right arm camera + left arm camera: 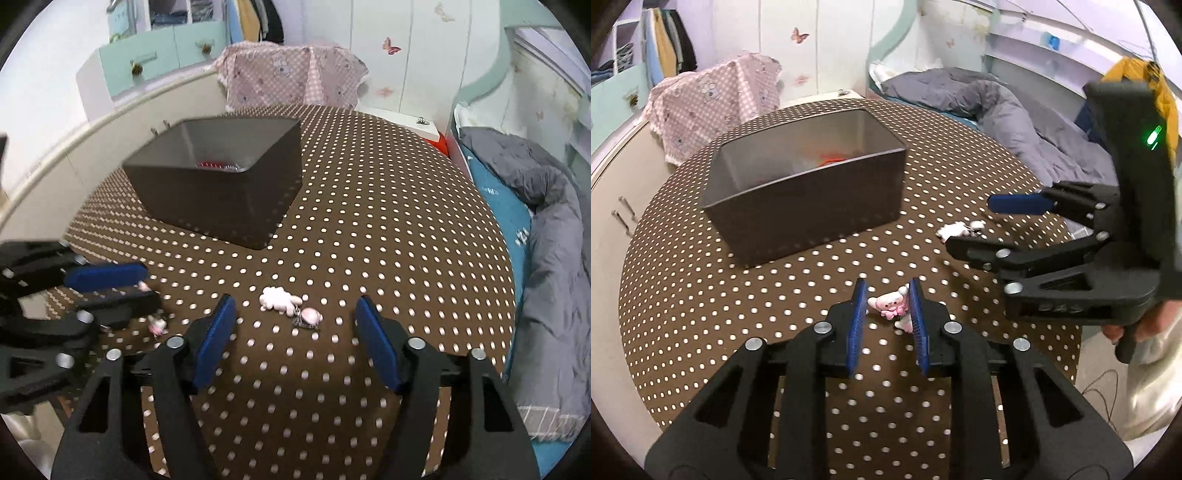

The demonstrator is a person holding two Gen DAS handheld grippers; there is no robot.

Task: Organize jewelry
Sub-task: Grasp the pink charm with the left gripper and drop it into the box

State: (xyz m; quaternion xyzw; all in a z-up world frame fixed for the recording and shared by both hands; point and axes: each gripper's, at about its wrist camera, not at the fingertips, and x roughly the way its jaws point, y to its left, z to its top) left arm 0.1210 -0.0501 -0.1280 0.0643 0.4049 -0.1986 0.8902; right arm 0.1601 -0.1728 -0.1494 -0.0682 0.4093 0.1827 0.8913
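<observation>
A pink and white figure charm (891, 305) lies on the brown polka-dot table (775, 295) between the blue pads of my left gripper (887, 299). The jaws are narrowed around it and the right pad touches it; a gap shows at the left pad. In the right wrist view the charm (158, 325) peeks out beside the left gripper (142, 286). My right gripper (295, 314) is open above a white plush charm with a pink pendant (280, 300), also in the left wrist view (955, 229). A dark grey bin (809, 188) holds something red (831, 160).
The round table stands beside a bed with a grey duvet (546, 221) on the right and a cream cabinet (74, 147) on the left. A pink dotted cloth (291, 77) drapes something behind the table. The bin (221, 177) sits at the table's far left.
</observation>
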